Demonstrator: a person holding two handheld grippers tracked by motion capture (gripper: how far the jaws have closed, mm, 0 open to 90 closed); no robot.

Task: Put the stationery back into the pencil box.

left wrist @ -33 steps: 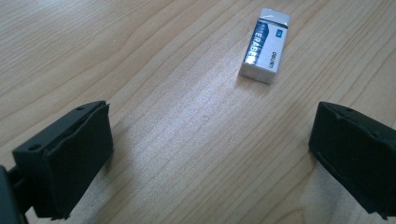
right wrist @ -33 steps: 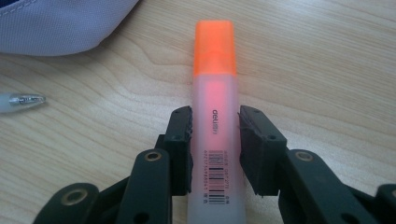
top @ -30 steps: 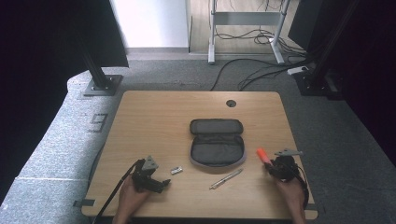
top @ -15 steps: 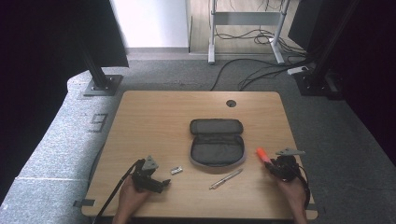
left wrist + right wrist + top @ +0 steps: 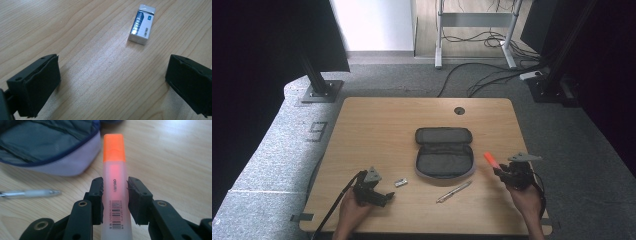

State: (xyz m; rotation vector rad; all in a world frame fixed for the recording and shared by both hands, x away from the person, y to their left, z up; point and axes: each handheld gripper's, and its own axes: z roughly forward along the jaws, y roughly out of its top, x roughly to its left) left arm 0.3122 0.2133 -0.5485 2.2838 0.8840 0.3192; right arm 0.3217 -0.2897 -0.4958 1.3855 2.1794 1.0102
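Wooden table (image 5: 377,130) on grey carpet. The right gripper (image 5: 115,187) clamps an orange highlighter (image 5: 115,177), with the open pencil case (image 5: 50,147) ahead to its left. The left gripper (image 5: 112,77) is wide apart, an eraser (image 5: 142,23) lying ahead of it

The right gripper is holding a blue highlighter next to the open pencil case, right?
Not quite: the highlighter is orange, not blue, as the right gripper view shows. The right gripper does hold it, next to the open pencil case.
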